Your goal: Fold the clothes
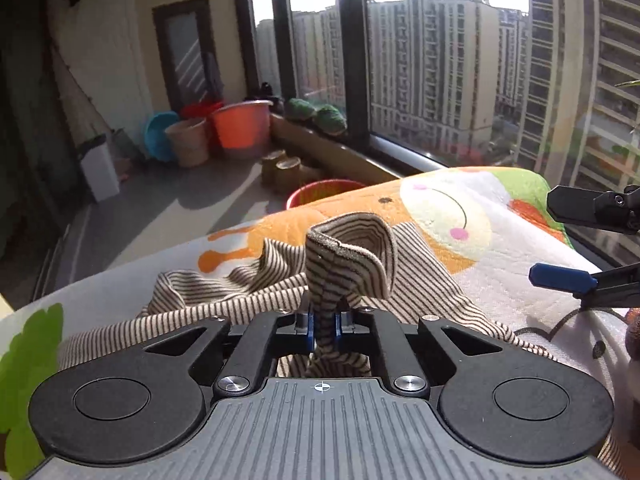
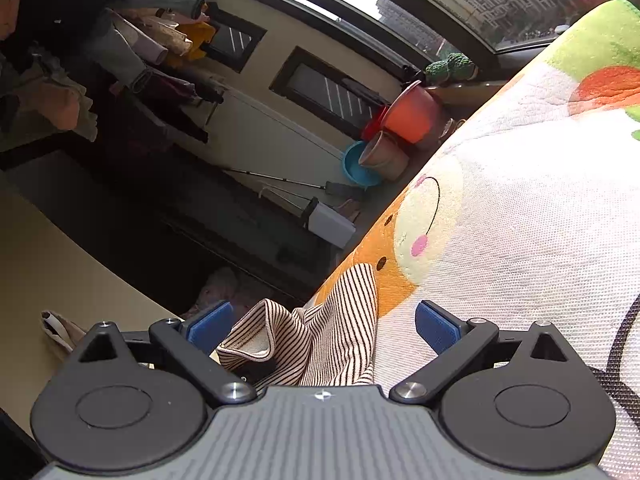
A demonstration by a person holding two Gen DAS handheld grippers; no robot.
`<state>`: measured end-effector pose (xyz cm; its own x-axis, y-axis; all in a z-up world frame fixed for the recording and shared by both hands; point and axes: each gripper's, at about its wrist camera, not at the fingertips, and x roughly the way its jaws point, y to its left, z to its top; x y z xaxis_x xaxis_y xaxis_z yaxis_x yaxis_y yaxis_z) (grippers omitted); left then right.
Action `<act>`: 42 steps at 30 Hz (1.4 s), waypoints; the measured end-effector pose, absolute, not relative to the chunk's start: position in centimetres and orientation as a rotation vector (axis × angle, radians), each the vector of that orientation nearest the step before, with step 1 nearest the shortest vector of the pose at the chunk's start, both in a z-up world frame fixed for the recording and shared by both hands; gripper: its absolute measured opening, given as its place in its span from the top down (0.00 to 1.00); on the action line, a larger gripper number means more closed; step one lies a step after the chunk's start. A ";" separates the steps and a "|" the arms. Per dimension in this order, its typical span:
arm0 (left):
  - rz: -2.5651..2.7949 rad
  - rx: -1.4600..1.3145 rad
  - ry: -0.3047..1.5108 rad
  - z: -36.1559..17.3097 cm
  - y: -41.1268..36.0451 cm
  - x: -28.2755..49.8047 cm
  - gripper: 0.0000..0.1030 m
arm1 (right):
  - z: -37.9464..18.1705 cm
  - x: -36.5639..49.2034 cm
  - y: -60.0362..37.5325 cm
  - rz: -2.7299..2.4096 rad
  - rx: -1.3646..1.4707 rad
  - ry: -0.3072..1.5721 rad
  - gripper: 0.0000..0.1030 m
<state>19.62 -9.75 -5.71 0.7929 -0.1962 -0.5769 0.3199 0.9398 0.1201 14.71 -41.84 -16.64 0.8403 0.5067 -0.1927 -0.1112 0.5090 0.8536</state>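
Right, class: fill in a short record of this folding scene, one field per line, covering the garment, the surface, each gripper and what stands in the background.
garment: striped garment, brown and cream, crumpled, not yet folded
surface: cartoon-print blanket, garment lying on it
left gripper: shut on a raised bunch of the striped garment
right gripper: open, a garment edge between its blue pads
background: orange bucket, blue basin, window showing apartment blocks

My left gripper (image 1: 323, 326) is matte black with a ribbed grey housing, two round black discs low in the frame, silver screws at the linkage pivots, blue pads and a small white crosshair mark. My right gripper (image 2: 324, 326) looks identical.
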 end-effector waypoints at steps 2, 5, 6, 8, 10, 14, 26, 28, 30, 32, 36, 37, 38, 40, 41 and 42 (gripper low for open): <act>-0.160 0.198 0.561 -4.2 -5.8 19.7 0.90 | -16.6 14.8 -41.8 0.386 0.967 0.457 0.04; 0.071 0.117 0.553 -2.8 1.8 19.6 0.90 | -16.1 14.8 -41.1 0.367 0.912 0.475 0.04; 0.131 0.086 0.563 -2.8 4.0 19.4 0.90 | -15.9 14.8 -40.8 0.358 0.885 0.484 0.04; 0.263 0.019 0.587 -3.2 8.6 18.9 0.90 | -14.8 14.6 -39.7 0.337 0.783 0.494 0.05; 0.330 -0.028 0.598 -3.4 11.4 18.2 0.90 | -13.0 14.2 -37.6 0.335 0.607 0.485 0.22; 0.368 -0.118 0.596 -3.6 15.1 16.6 0.90 | -9.0 14.2 -30.9 0.405 0.234 0.490 0.30; 0.385 -0.207 0.477 -2.6 19.3 13.6 0.90 | -10.5 16.7 -10.6 0.712 -0.360 0.554 0.17; 0.368 -0.224 0.477 -2.7 19.7 13.3 0.90 | -11.4 16.9 -9.7 0.740 -0.398 0.575 0.35; 0.338 -0.227 0.471 -2.6 19.6 13.2 0.90 | -11.0 16.6 -9.9 0.696 -0.431 0.545 0.83; 0.313 -0.228 0.466 -2.4 19.1 13.2 0.90 | -9.7 16.4 -11.4 0.606 -0.450 0.475 0.90; 0.262 -0.230 0.463 -2.0 18.2 13.4 0.89 | -6.4 16.9 -17.8 0.411 -0.382 0.385 0.91; 0.251 -0.222 0.461 -1.8 17.9 13.4 0.88 | -6.2 16.9 -20.0 0.363 -0.350 0.391 0.91; 0.240 -0.214 0.459 -1.6 17.6 13.4 0.87 | -6.4 16.8 -22.3 0.318 -0.314 0.411 0.91; 0.226 -0.187 0.463 -1.5 17.0 13.6 0.86 | -6.9 16.6 -27.0 0.227 -0.244 0.450 0.91; 0.226 -0.173 0.467 -1.5 16.8 13.7 0.85 | -7.2 16.5 -29.3 0.181 -0.208 0.469 0.91; 0.226 -0.160 0.472 -1.5 16.6 13.8 0.85 | -7.4 16.3 -31.7 0.135 -0.173 0.488 0.91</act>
<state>13.85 16.56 -1.51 0.8664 0.1778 -0.4666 -0.2513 0.9627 -0.0999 16.34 -31.66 -7.41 0.8749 0.0875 -0.4764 -0.1697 0.9766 -0.1324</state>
